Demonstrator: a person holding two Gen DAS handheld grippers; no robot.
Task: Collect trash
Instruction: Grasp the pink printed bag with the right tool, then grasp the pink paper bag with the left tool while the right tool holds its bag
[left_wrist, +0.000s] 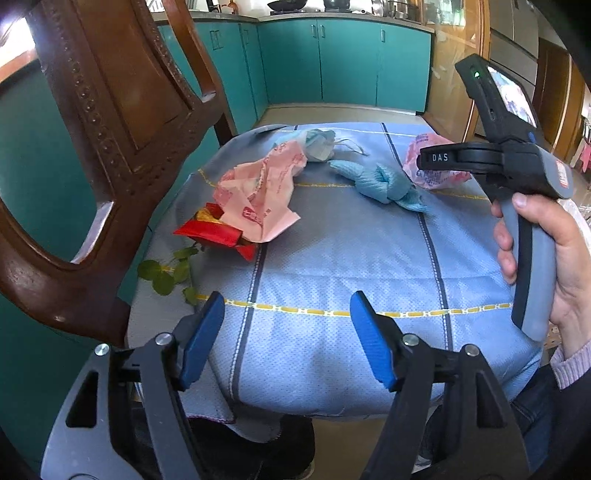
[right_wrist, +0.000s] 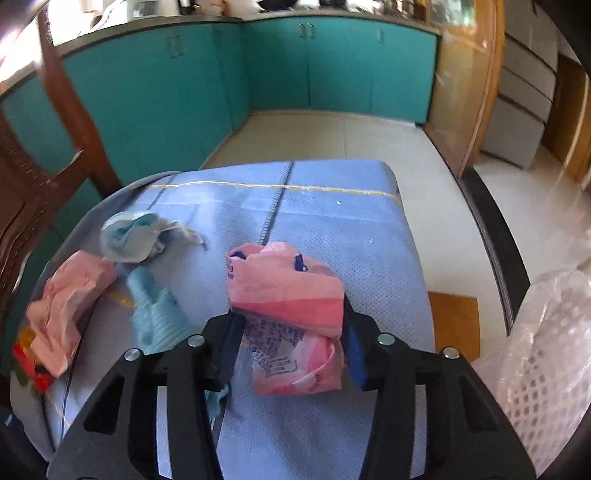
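Right gripper (right_wrist: 291, 332) is clamped on a crumpled pink wrapper (right_wrist: 284, 295) above the blue-clothed table (right_wrist: 332, 229). Left gripper (left_wrist: 288, 332) is held open, empty. Risk judged: thin, slick wrapper may be slipped from the pads if swung quickly.
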